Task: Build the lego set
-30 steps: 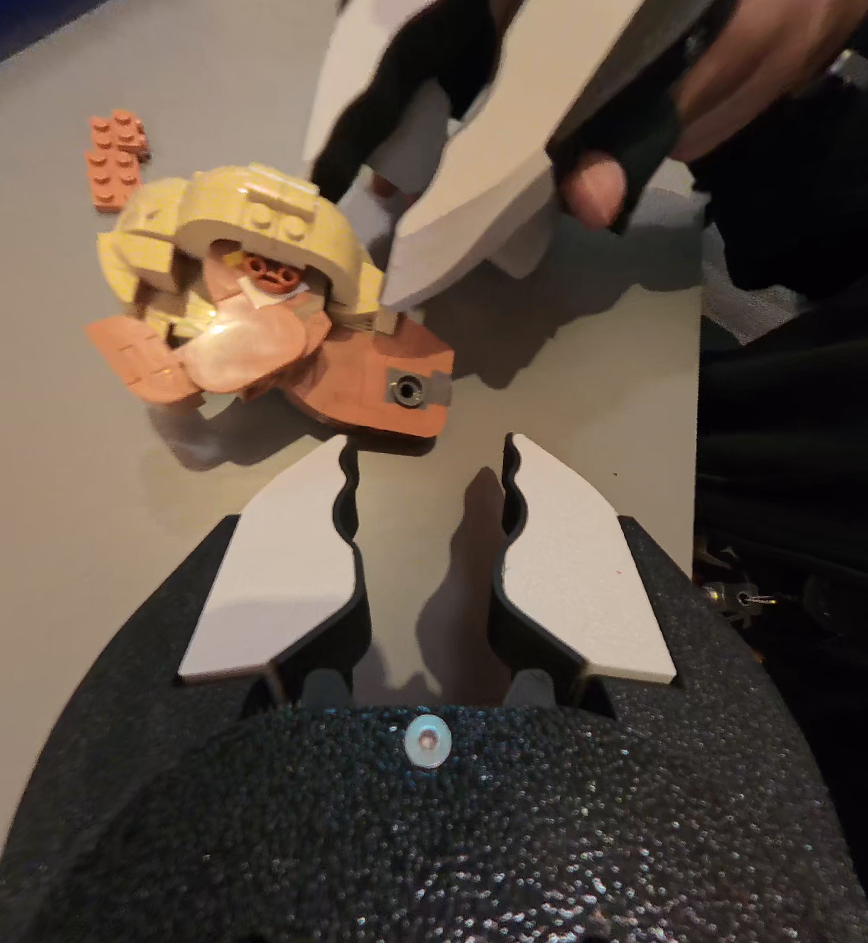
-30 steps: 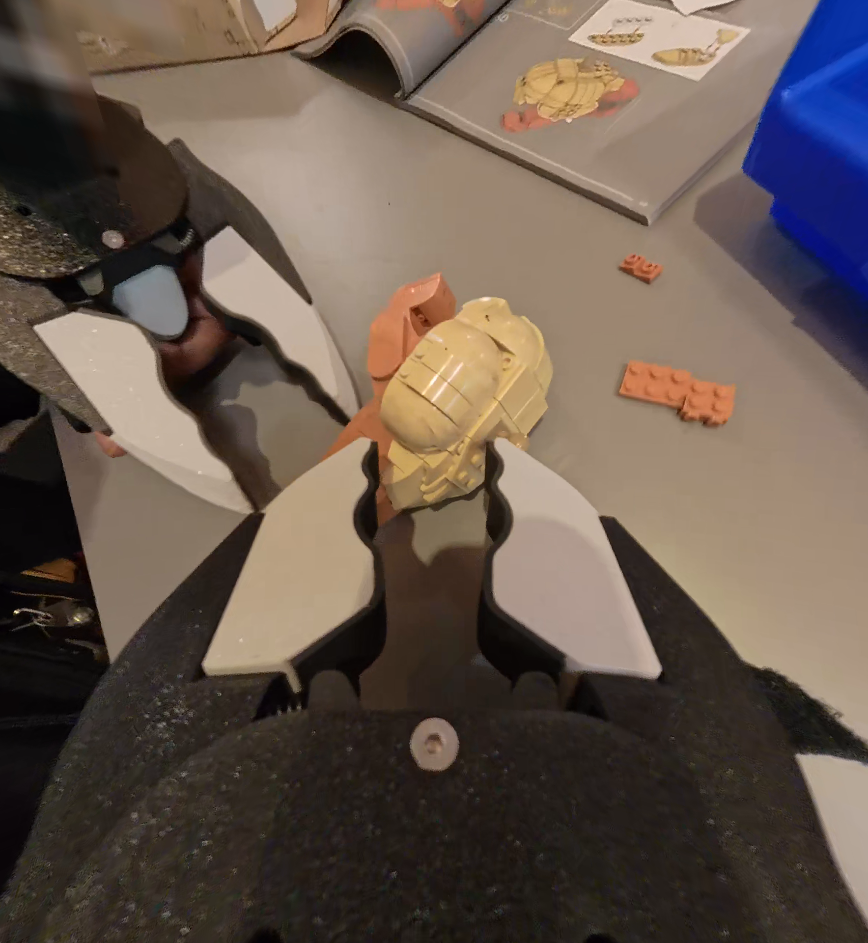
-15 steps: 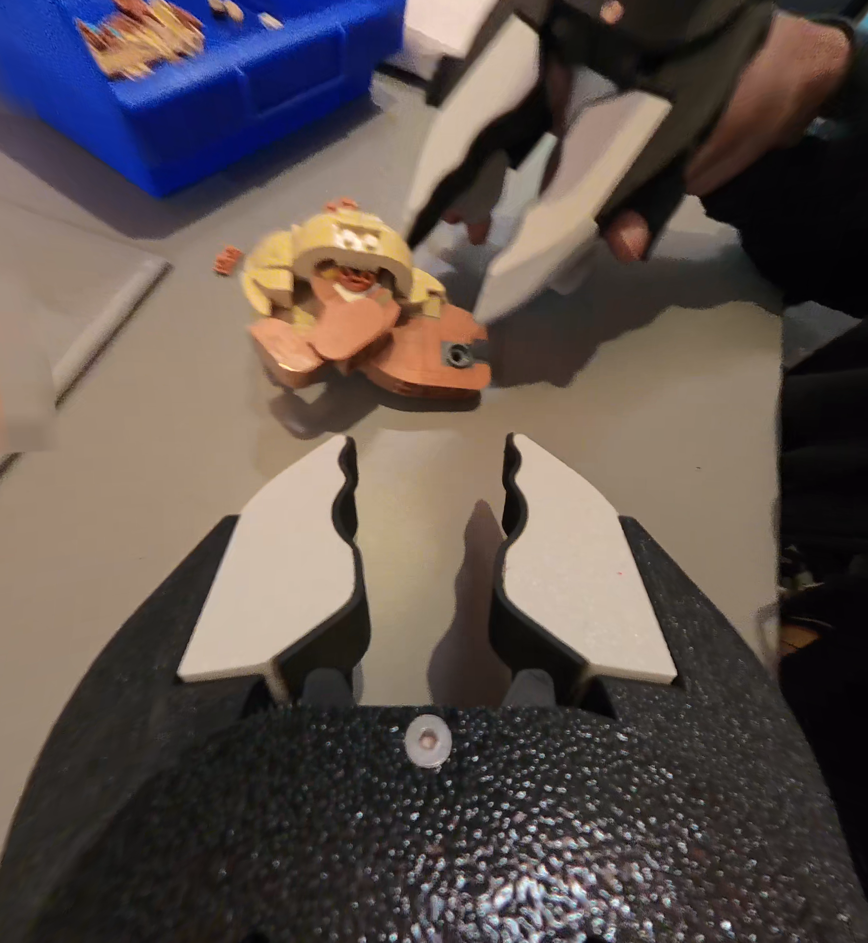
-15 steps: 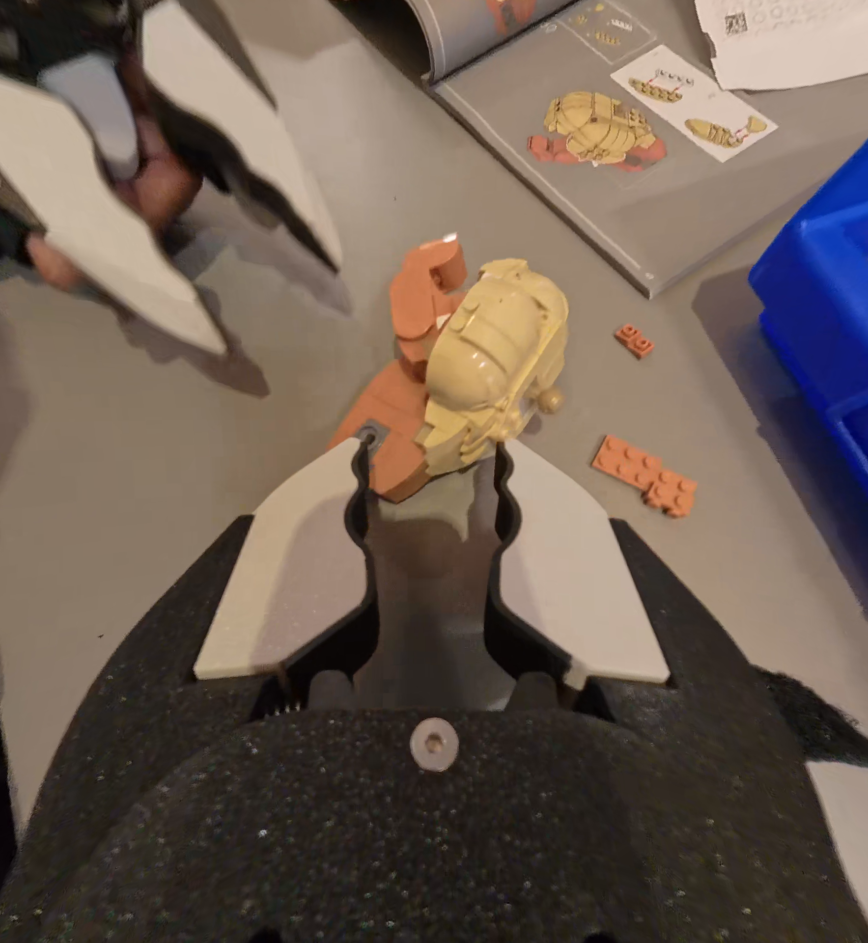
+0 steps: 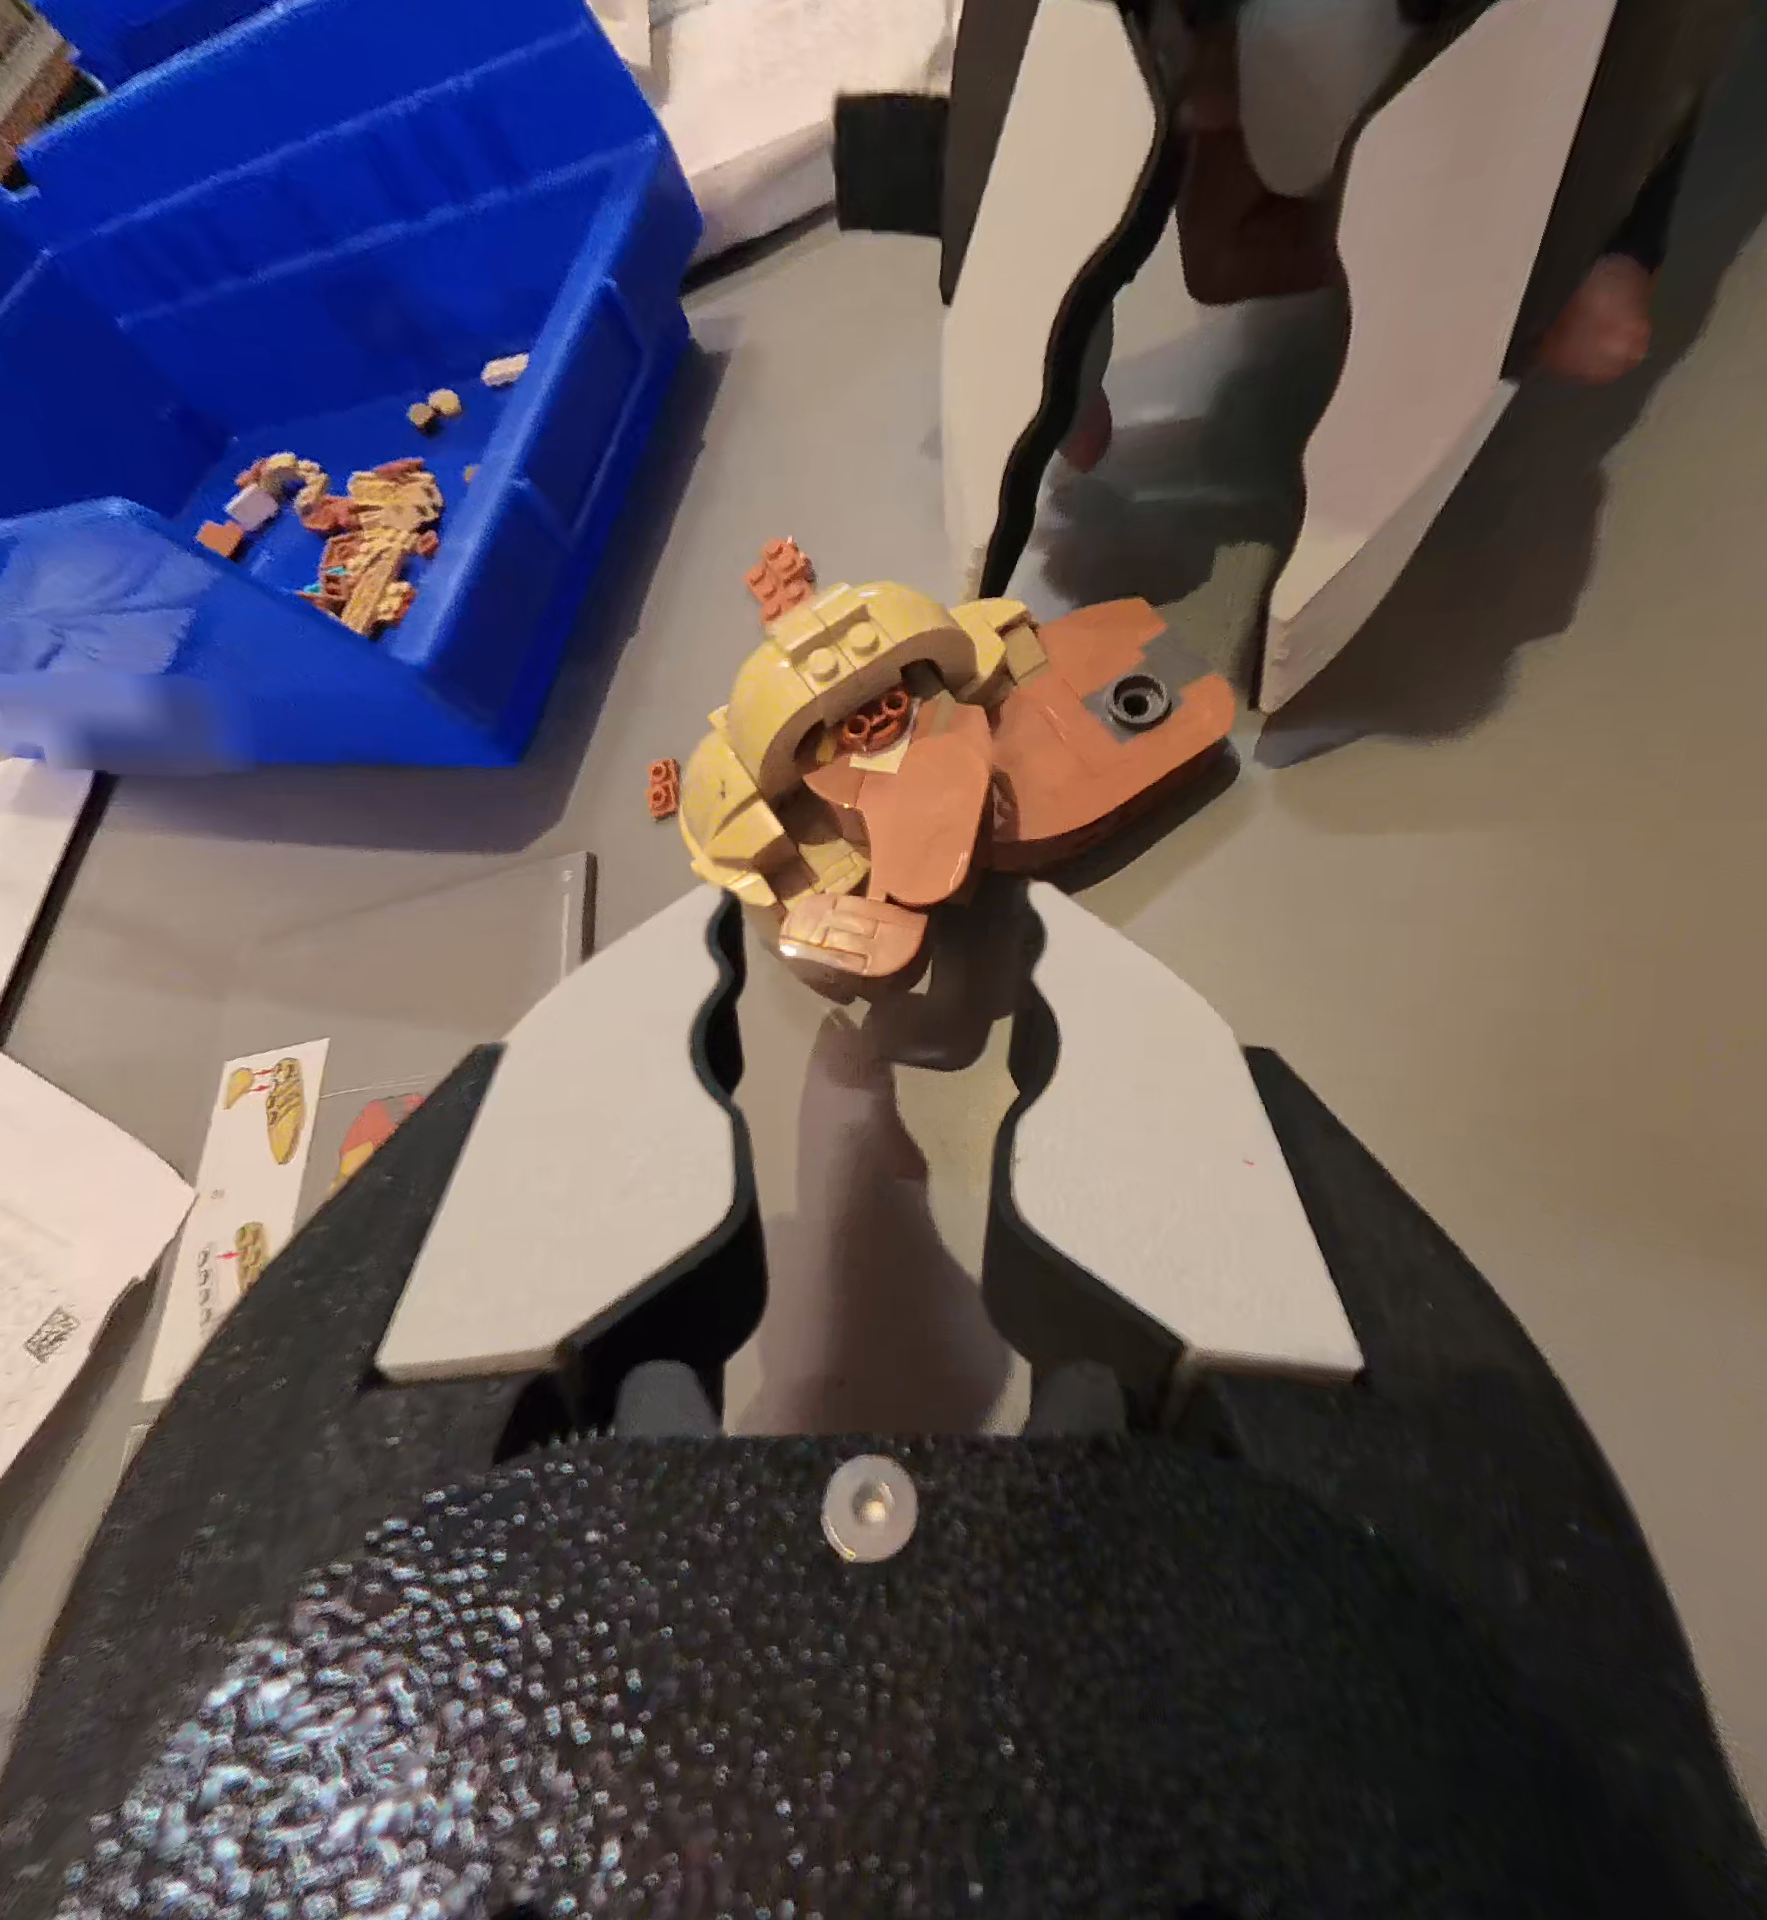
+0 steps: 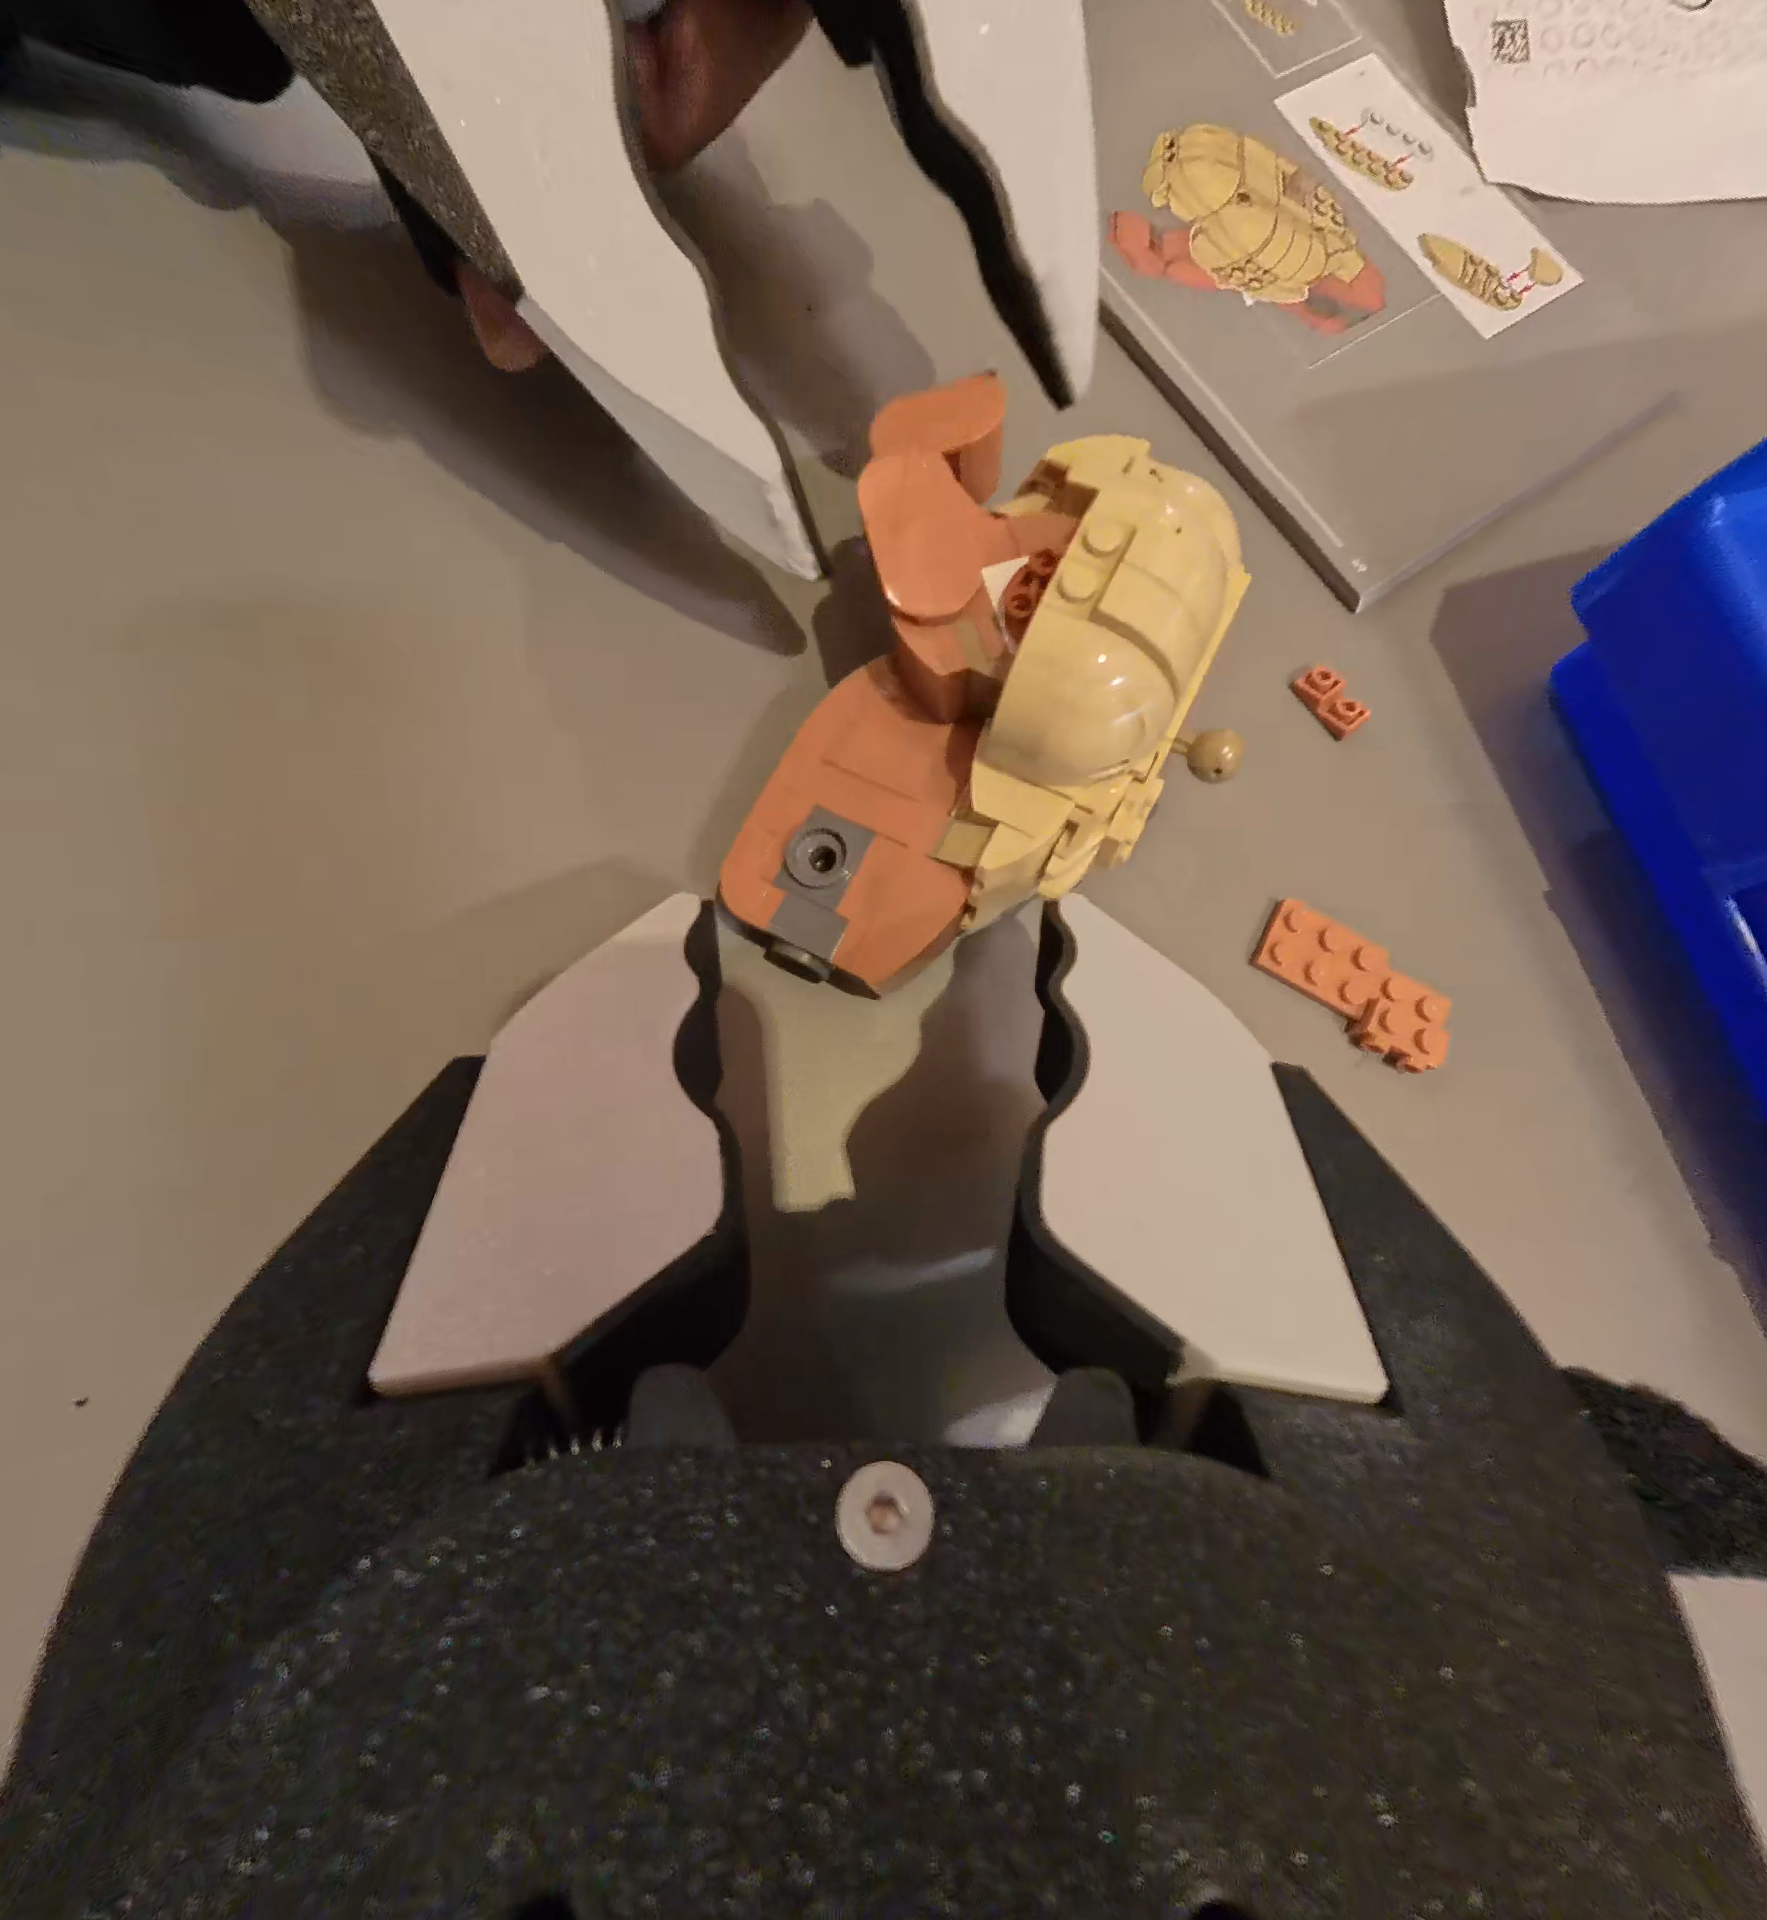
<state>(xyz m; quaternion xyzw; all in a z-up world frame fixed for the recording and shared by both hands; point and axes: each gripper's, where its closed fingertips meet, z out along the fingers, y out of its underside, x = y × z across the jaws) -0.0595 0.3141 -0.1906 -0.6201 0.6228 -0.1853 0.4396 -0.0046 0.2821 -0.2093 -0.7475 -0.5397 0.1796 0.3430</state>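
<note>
My left gripper (image 5: 877, 935) hangs with its fingers apart, the tan and brown lego model (image 5: 920, 758) just past their tips on the grey table (image 5: 1481, 1039). My right gripper (image 6: 874, 935) faces it from the opposite side, fingers spread too, the model's brown base at their tips; nothing is clamped. A brown stepped plate (image 6: 1362, 982) and a small brown brick (image 6: 1331, 701) lie loose beside the model. Toward the blue bin (image 5: 266, 343) of loose pieces lies the open instruction booklet (image 6: 1326, 291).

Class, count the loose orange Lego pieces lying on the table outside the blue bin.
2: a small piece between the model and the bin, and a longer plate nearer the right gripper. Others may be hidden.
</note>
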